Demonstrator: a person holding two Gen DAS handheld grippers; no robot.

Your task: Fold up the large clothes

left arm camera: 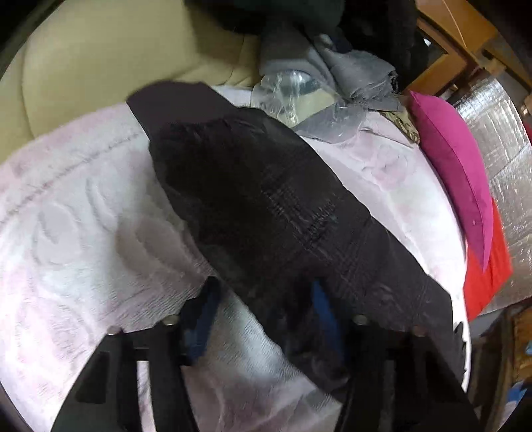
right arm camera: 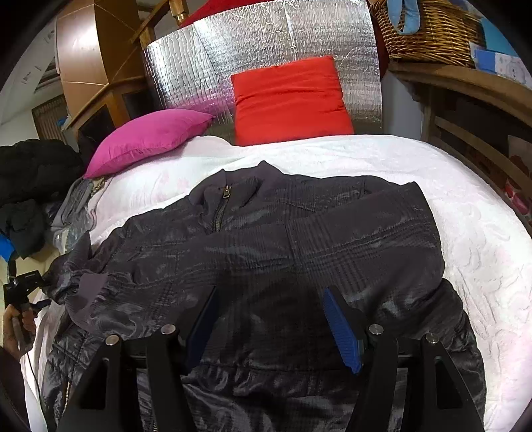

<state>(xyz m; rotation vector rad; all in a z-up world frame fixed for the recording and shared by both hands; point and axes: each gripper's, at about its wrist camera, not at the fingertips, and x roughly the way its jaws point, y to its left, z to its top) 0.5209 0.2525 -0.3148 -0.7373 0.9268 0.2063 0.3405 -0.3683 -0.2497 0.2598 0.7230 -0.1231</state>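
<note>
A: Jacket [right arm camera: 266, 252]?
B: Lying zipped on the pink blanket [right arm camera: 465, 206], collar toward the red cushion [right arm camera: 289, 103]; right gripper [right arm camera: 276, 319] hovering spread above it.
A: Left gripper [left arm camera: 262, 319]?
B: Fingers apart — sleeve [left arm camera: 252, 206] draping across them; grip unclear.

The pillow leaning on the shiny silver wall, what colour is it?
Red. The pillow shows best in the right wrist view, standing against the silver wall.

The jacket [right arm camera: 266, 252] lies on the bed [right arm camera: 465, 232]; behind it two cushions [right arm camera: 289, 103], a basket [right arm camera: 429, 30] at right.
</note>
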